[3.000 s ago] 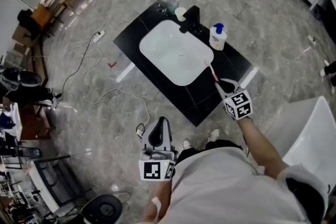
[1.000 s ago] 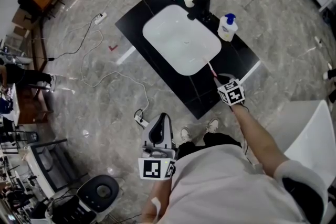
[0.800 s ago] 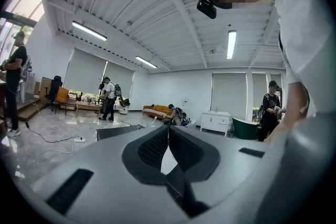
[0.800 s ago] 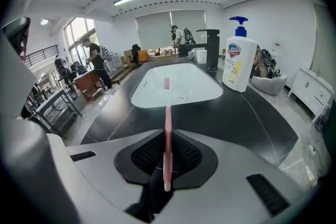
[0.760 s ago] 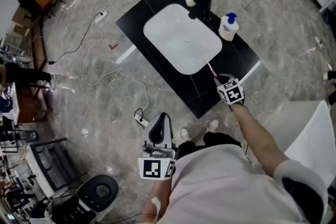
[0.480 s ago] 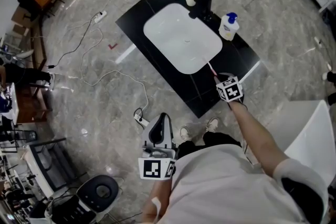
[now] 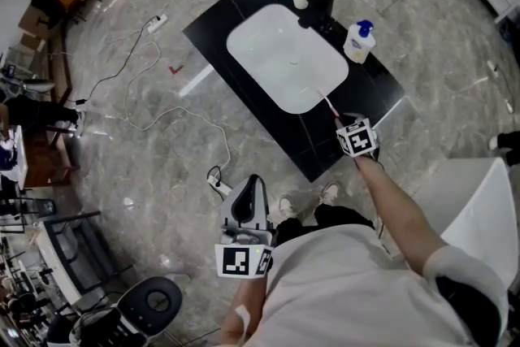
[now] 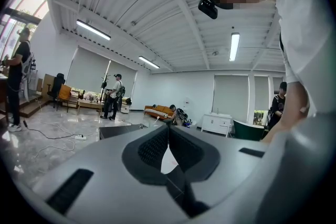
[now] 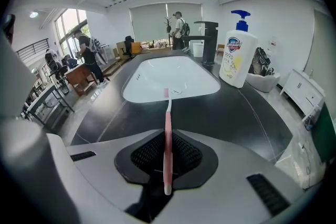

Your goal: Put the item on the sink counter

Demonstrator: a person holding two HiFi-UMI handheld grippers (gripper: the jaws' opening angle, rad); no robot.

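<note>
left gripper [image 8: 168, 136], by your waist: jaws closed together, holding nothing. right gripper [image 9: 167, 140]: jaws clamped on the pink toothbrush [image 9: 168, 113], which points over the black counter [image 9: 236, 113] toward the white basin [image 9: 168, 78]; not yet laid down. since a second ago it has barely moved, so lowering and release likely remain. soap bottle [image 9: 237, 57] stands beyond, right.

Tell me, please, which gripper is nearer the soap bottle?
Right. The right gripper, holding the toothbrush, is over the counter near the soap bottle; the left gripper, over the floor.
</note>
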